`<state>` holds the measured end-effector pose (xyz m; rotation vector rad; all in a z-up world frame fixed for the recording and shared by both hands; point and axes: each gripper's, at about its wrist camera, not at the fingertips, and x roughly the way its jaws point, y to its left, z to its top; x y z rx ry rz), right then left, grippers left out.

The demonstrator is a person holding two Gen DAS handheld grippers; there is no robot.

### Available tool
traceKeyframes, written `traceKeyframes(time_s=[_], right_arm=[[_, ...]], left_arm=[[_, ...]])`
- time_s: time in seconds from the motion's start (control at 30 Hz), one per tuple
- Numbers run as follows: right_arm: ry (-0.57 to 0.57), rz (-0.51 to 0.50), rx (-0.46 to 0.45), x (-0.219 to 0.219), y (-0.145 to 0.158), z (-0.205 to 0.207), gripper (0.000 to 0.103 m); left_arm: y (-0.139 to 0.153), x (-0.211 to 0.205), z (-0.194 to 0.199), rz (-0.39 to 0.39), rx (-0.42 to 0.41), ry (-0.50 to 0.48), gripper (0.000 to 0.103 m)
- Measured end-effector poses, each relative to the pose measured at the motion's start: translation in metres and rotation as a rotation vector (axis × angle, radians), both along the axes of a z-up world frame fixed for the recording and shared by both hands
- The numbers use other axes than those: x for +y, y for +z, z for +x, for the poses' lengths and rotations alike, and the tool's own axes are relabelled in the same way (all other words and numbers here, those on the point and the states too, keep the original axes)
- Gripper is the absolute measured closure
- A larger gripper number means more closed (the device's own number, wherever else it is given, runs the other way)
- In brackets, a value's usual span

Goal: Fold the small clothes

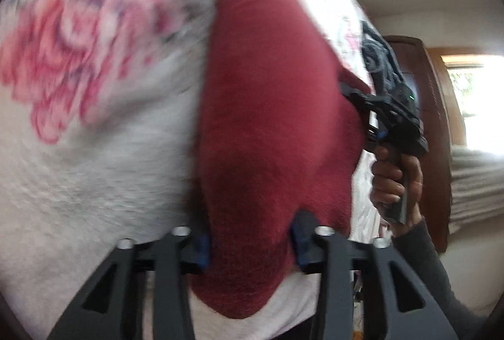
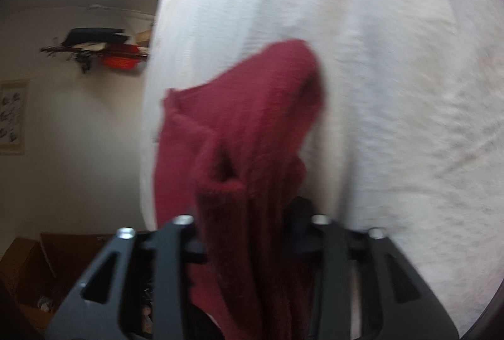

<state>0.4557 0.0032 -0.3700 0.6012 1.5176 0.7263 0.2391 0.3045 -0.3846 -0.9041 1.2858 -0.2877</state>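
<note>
Hanging between your two grippers, the dark red knitted garment is lifted over the white bed cover, and both cameras are blurred by motion. Your left gripper has its blue-padded fingers pressed against either side of a bunched fold of the red knit, so it is clamped on the cloth. From there the fabric stretches away to your right gripper, seen in the left wrist view at the far edge of the garment, with your hand wrapped round its handle and a dark sleeve below.

In the right wrist view the red cloth falls in folds straight down between your right gripper's fingers, which close in on a thick ribbed edge of it. A pink flower print marks the cover to the left. A blue-grey piece of cloth lies on the bed beyond your right gripper. Past the bed you have a bright window and dark wooden furniture.
</note>
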Motion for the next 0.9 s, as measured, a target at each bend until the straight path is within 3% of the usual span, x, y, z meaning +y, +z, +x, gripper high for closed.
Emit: traceKeyframes(time_s=[0.03,0.1,0.17,0.2,0.23,0.3,0.33,0.4,0.43,0.57,0.63,0.73,0.83,0.9], right_arm=[[-0.025,-0.024,-0.011,-0.004,0.003,-0.003,0.042],[-0.078,-0.022,-0.063,-0.017,0.019,-0.009,0.042],[-0.139,-0.017,-0.142,-0.032,0.042,-0.019,0.044],[-0.163,-0.013,-0.175,-0.040,0.053,-0.026,0.049],[-0.159,-0.010,-0.188,-0.042,0.059,-0.027,0.052],[-0.119,-0.035,-0.214,-0.036,0.066,-0.032,0.060],[-0.098,-0.053,-0.220,-0.030,0.066,-0.031,0.064],[-0.067,-0.086,-0.229,-0.019,0.064,-0.027,0.090],[-0.058,-0.110,-0.248,-0.013,0.065,-0.028,0.094],[-0.050,-0.188,-0.366,0.001,0.069,-0.025,0.095],[-0.050,-0.242,-0.321,0.004,0.045,-0.018,0.095],[-0.040,-0.264,-0.317,0.006,0.031,-0.014,0.093],[-0.093,-0.210,-0.362,-0.008,0.056,-0.021,0.089],[-0.095,-0.175,-0.412,-0.011,0.075,-0.031,0.089]], left_arm=[[0.001,0.003,-0.001,0.004,0.015,0.009,0.045],[0.015,0.006,-0.006,0.097,0.025,0.003,0.038],[0.050,0.006,-0.015,0.231,-0.067,-0.005,0.036],[0.066,0.005,-0.020,0.272,-0.127,-0.012,0.029],[0.087,0.000,-0.028,0.271,-0.213,-0.026,0.028],[0.101,-0.012,-0.034,0.194,-0.282,-0.068,0.026],[0.102,-0.021,-0.033,0.185,-0.296,-0.097,0.026],[0.097,-0.037,-0.028,0.193,-0.299,-0.145,0.028],[0.087,-0.045,-0.021,0.183,-0.276,-0.161,0.028],[0.045,-0.059,-0.005,0.188,-0.170,-0.186,0.028],[0.034,-0.059,-0.001,0.171,-0.127,-0.180,0.029],[0.060,-0.056,0.004,0.115,-0.149,-0.201,0.032],[0.101,-0.030,0.018,0.105,-0.273,-0.160,0.032],[0.109,-0.015,0.040,0.088,-0.304,-0.121,0.032]])
